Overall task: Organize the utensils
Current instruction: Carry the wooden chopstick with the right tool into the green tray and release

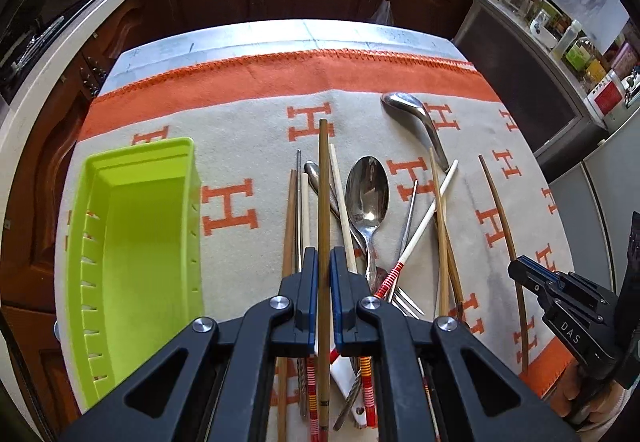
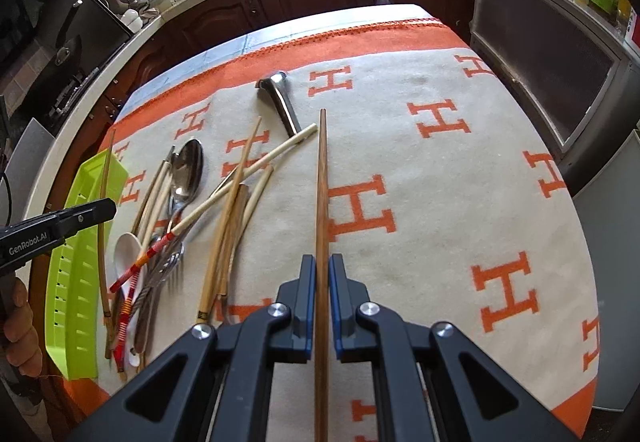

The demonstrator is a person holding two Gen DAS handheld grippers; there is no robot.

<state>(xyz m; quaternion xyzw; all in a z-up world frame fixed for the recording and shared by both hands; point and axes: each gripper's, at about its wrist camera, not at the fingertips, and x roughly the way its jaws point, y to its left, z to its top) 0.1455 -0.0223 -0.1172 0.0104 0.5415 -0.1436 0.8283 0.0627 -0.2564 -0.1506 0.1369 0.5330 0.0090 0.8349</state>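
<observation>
Left gripper (image 1: 324,262) clamped on slim bamboo chopstick (image 1: 323,178); right gripper (image 2: 322,270) clamped on tapered brown wooden chopstick (image 2: 321,186). Glossy steel spoon (image 1: 367,194) amid pile on woven blanket (image 1: 256,114). Slotted lime plastic tray (image 1: 140,242) left.

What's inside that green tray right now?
Nothing that shows: the green tray looks empty, its floor bare as far as the left wrist view reaches. The near end is hidden behind the left gripper, whose fingers are shut on a chopstick.
</observation>
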